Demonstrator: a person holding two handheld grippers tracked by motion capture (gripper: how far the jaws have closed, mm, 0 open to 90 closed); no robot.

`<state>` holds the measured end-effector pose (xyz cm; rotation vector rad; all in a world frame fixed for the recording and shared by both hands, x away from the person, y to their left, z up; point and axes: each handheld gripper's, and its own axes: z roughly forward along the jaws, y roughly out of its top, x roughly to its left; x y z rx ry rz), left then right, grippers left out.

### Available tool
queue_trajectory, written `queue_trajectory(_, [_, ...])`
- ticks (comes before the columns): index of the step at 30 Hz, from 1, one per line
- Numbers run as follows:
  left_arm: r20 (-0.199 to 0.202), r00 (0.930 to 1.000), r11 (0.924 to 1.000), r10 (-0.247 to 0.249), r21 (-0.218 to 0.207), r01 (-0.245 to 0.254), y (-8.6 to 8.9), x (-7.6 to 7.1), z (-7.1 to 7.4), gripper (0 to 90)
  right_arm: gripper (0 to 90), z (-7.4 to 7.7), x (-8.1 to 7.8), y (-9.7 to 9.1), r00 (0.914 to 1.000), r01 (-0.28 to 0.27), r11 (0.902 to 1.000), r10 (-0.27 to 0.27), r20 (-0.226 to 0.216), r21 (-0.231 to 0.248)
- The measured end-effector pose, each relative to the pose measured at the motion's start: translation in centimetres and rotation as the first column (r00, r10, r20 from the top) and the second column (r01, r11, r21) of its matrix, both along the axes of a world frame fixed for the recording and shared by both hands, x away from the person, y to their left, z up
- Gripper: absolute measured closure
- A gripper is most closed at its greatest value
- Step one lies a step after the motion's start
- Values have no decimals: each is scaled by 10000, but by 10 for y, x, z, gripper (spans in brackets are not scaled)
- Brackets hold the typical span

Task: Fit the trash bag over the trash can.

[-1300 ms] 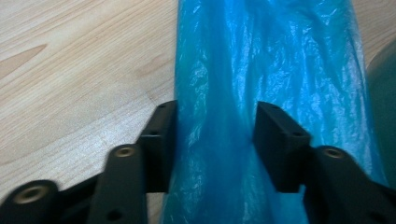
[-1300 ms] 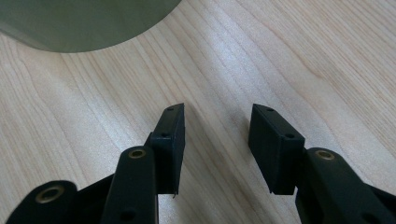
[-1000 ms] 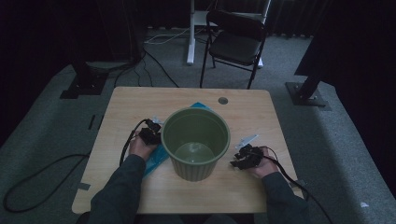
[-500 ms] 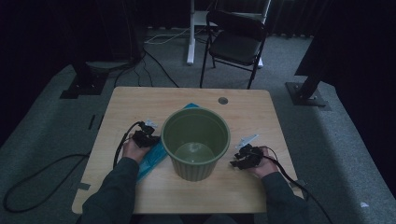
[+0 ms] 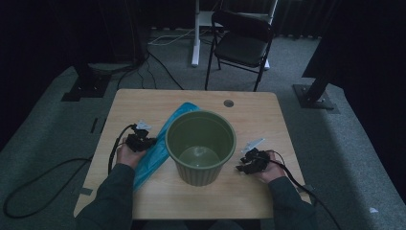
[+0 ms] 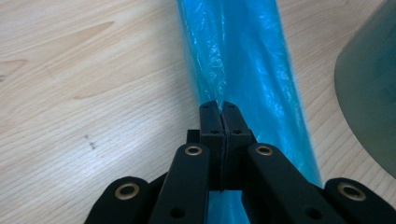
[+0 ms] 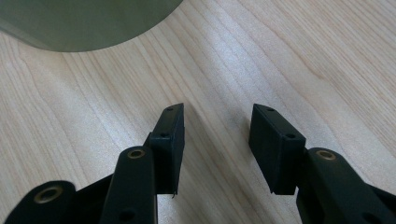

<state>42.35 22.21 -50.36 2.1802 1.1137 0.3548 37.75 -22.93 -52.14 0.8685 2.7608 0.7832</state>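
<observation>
An empty olive-green bucket (image 5: 198,172) stands upright in the middle of the wooden table (image 5: 143,105). A blue plastic bag (image 5: 158,151) lies flat along the bucket's left side, from the back of the bucket to the front edge. My left gripper (image 5: 143,141) is shut on a pinched fold of the bag (image 6: 243,56), the jaws (image 6: 223,108) meeting with blue film between them and the bucket wall (image 6: 373,93) to the right. Right of the bucket, my right gripper (image 5: 246,165) rests low over bare wood. Its jaws (image 7: 217,116) stand open and empty, with the bucket's base (image 7: 88,23) ahead.
A black folding chair (image 5: 242,45) and a white desk leg (image 5: 195,33) stand on the carpet behind the table. A small round hole (image 5: 228,103) marks the tabletop's far side. Cables trail off both grippers to the floor.
My left gripper has moved left, away from the bucket's side, holding the blue bag. More of the bag now shows behind the bucket. The right hand has stayed put.
</observation>
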Motion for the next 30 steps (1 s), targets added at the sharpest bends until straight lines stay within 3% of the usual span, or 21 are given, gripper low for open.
queue_trajectory(24, [529,9980,9989,-354,-288,369,5,-16,18,894,540,0,-1,0,10000,-32,10000,32,2,-21])
queue_trajectory(30, [703,9971,9976,-288,-613,332,12,-20,24,894,540,0,-1,0,10000,-43,10000,43,-3,-21])
